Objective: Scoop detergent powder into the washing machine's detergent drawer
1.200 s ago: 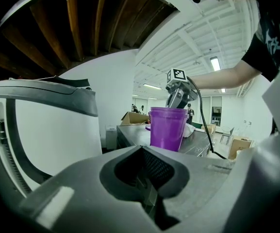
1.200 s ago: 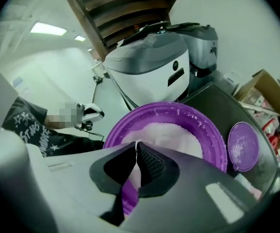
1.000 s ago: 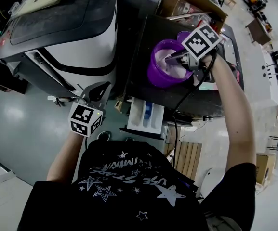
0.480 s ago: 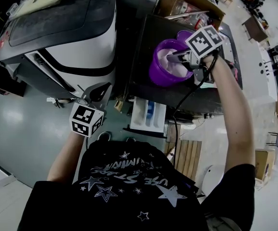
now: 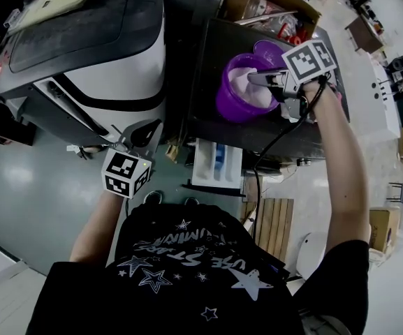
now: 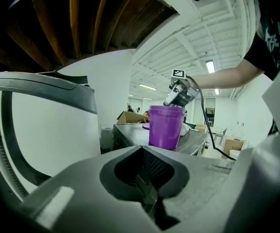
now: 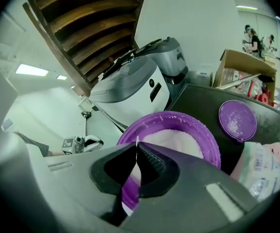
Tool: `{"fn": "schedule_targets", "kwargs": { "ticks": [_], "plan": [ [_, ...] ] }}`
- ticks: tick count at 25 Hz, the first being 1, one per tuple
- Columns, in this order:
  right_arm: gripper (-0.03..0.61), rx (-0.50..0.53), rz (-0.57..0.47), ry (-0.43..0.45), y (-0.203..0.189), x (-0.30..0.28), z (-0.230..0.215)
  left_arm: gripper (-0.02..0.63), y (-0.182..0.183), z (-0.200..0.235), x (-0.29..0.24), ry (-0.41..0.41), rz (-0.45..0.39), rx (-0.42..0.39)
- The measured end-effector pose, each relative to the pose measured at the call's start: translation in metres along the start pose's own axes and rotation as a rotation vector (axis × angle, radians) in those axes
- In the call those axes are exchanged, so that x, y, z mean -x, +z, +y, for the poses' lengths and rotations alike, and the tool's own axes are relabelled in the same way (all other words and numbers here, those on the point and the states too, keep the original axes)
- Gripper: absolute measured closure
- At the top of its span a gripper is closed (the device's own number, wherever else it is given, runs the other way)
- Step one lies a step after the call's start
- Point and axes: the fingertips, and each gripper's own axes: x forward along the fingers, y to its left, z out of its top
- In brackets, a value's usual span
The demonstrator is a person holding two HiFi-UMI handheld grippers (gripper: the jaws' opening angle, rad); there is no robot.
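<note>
View from above, steeply down. Top left, biggest: grey-and-white washing machine [image 5: 96, 54], dark lid down. Right of it, dark flat-topped unit [image 5: 204, 117]. Bottom centre: person in black star-print T-shirt [image 5: 187, 271], R forearm stretched out to the unit, L forearm short and low. Cardboard box [image 5: 267, 2] at unit's far edge. On the dark top: purple bucket [image 5: 232, 103], uncovered, part-full of white detergent powder [image 5: 246, 82]. White detergent drawer [image 5: 217, 165] w/ blue insert, sticking out at unit's near side, below and well apart from bucket. Clear plastic bag [image 7: 258, 164] w/ barcode label just beside bucket. Purple lid [image 5: 269, 47] flat on the top just beside bucket, specks of powder on it. R gripper [image 7: 137, 144] over bucket's rim, above the powder; jaws closed almost to touching, nipping a thin white strip [image 7: 137, 139] seen edge-on, identity unclear. L gripper [image 6: 142, 148] low near washing machine's front corner, far from bucket; jaws pressed fully together, nothing between.
</note>
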Motion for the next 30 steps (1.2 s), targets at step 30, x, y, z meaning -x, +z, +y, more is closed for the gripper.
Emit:
{"fn": "schedule_targets", "kwargs": {
  "ticks": [30],
  "plan": [
    [0.545, -0.311, -0.843, 0.034, -0.015, 0.085, 0.046, 0.614, -0.004, -0.013, -0.001, -0.24, 0.024, -0.053]
  ]
}}
